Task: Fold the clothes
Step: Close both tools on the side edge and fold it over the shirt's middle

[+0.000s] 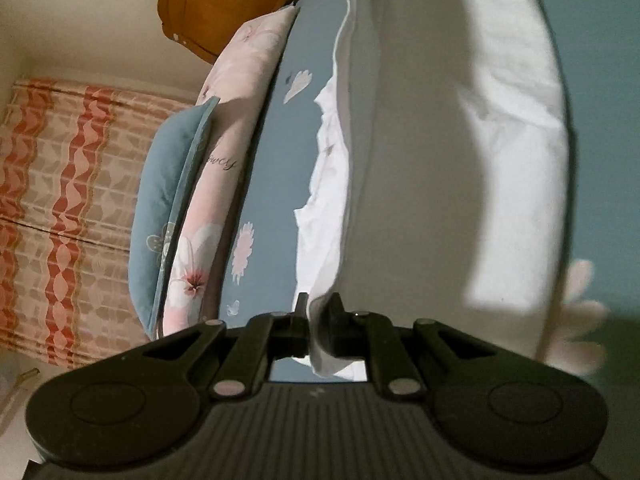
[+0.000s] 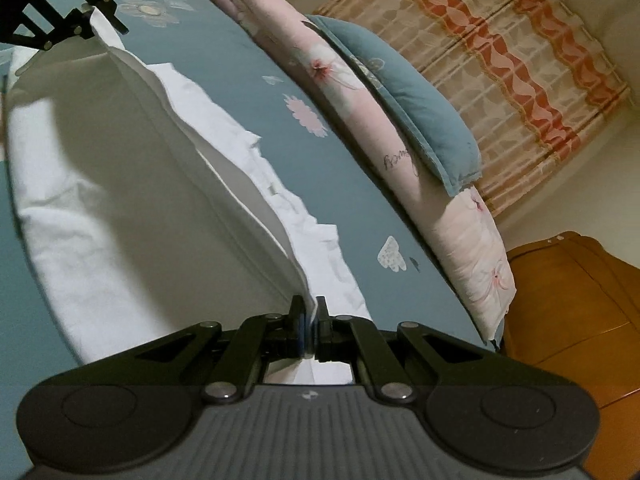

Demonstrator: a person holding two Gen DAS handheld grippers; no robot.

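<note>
White garment (image 2: 120,184) lies on blue flowered bed sheet (image 2: 340,168), one edge lifted and stretched between both grippers. Right gripper (image 2: 309,312) clamped on cloth edge, jaws together. Left gripper (image 1: 318,306) also pinches white cloth edge, jaws nearly together. Pink quilt (image 2: 460,216) and blue pillow (image 2: 416,108) along far edge of bed. Striped curtain (image 2: 520,60) behind.

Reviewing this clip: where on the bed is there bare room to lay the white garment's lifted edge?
Bare blue floral bedsheet runs as a strip between the white garment and the pink floral folded quilt. The quilt side is crowded, with the blue pillow on it. Both the left gripper and right gripper pinch the garment's edge.
</note>
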